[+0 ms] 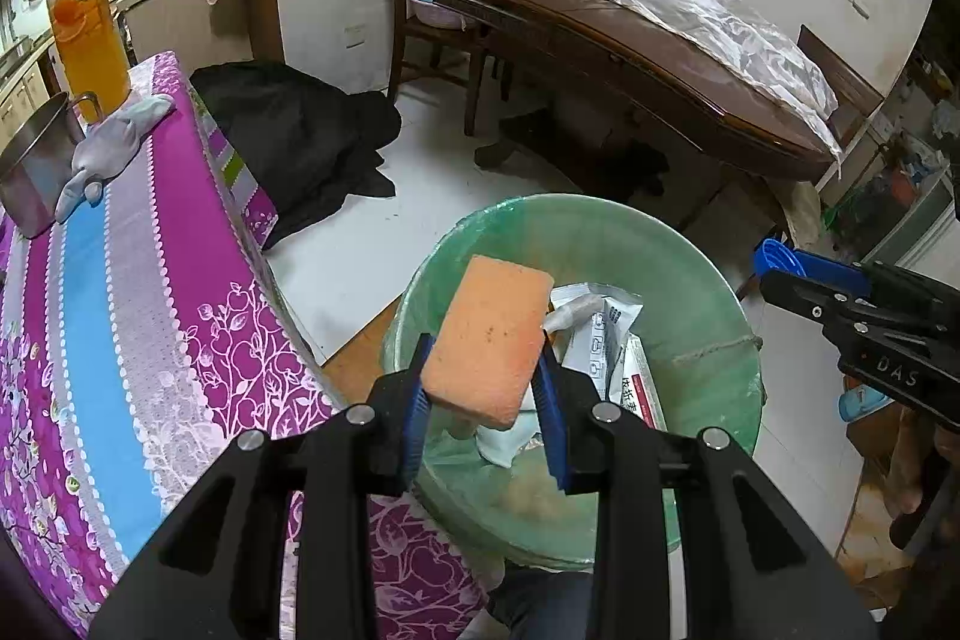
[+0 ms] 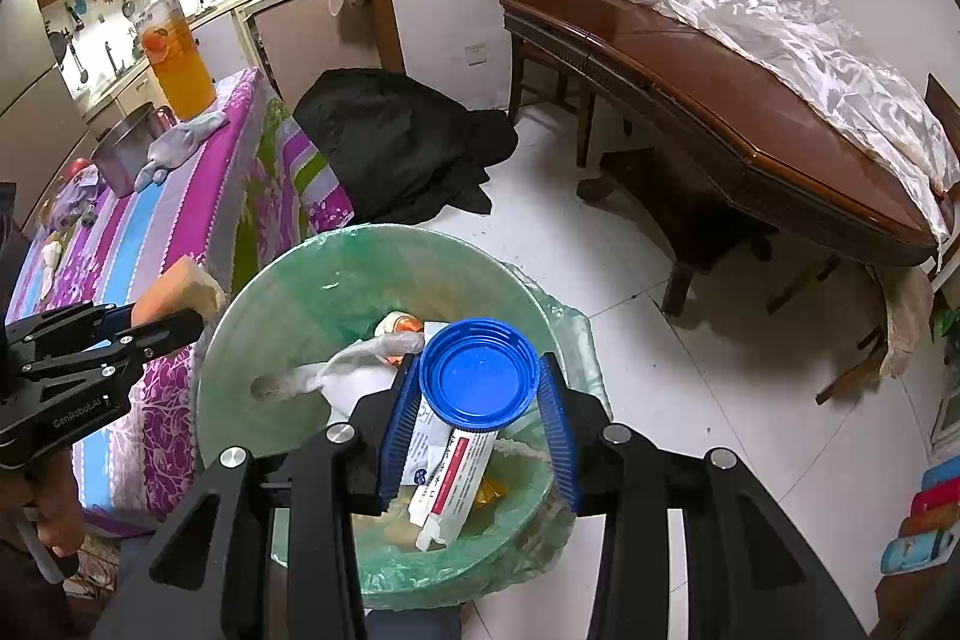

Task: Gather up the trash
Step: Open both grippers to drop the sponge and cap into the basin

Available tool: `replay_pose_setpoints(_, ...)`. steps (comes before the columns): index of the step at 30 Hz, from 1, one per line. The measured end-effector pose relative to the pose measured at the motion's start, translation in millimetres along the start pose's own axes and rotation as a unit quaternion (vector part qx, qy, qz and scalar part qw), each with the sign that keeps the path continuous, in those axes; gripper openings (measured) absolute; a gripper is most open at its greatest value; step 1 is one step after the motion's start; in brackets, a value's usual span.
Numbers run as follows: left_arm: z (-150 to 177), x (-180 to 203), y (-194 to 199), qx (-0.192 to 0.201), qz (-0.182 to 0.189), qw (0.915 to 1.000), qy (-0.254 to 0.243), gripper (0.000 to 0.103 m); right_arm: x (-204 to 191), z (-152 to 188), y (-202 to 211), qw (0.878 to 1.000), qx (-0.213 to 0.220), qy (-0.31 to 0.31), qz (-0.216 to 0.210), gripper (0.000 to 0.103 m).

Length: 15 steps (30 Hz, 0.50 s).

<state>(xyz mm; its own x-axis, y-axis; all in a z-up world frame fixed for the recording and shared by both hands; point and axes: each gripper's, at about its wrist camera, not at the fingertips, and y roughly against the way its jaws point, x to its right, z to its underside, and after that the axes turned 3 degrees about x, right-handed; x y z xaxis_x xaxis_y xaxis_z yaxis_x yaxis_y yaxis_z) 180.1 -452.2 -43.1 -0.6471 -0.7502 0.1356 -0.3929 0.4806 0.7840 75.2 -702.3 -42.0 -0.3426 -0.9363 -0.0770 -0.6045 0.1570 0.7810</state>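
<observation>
My left gripper (image 1: 487,394) is shut on an orange sponge (image 1: 487,340) and holds it over the near rim of the bin (image 1: 708,280), which is lined with a green bag. My right gripper (image 2: 480,394) is shut on a blue plastic lid (image 2: 477,381) and holds it above the bin (image 2: 288,292). Inside the bin lie white packets (image 1: 606,334), a white tube box (image 2: 462,478) and crumpled wrappers. The left gripper with the sponge shows at the left of the right wrist view (image 2: 174,292). The right gripper with the lid shows at the right of the left wrist view (image 1: 780,265).
A table with a purple and blue striped cloth (image 1: 120,280) stands left of the bin, with an orange drink bottle (image 1: 87,34), a metal pot (image 1: 33,172) and a grey glove (image 1: 114,142). A black bag (image 1: 300,142) lies on the white floor. A wooden table (image 1: 630,58) stands behind.
</observation>
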Motion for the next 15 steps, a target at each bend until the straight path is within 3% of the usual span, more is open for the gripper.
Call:
replay_pose_setpoints(10,1.0,1.0,-1.7,-0.001,-0.002,1.0000,-0.002,0.031,-0.9,1.0,-1.1,1.000,0.003,-0.002,-0.007,0.041)
replay_pose_setpoints(11,1.1,1.1,-2.1,-0.002,-0.003,1.0000,-0.003,0.031,-1.3,1.0,-0.8,1.000,0.003,-0.002,-0.008,0.044)
replay_pose_setpoints(12,2.1,1.6,-3.4,-0.002,-0.003,1.0000,-0.004,0.032,-1.1,1.1,-0.1,1.000,0.005,-0.004,-0.009,0.049)
replay_pose_setpoints(13,2.3,1.2,-4.0,-0.003,-0.004,1.0000,-0.003,0.040,0.8,0.7,0.8,1.000,0.008,-0.006,-0.009,0.057)
replay_pose_setpoints(15,2.6,0.7,-4.9,0.000,-0.006,1.0000,-0.001,0.050,2.9,-0.2,2.1,1.000,0.012,-0.010,-0.010,0.058)
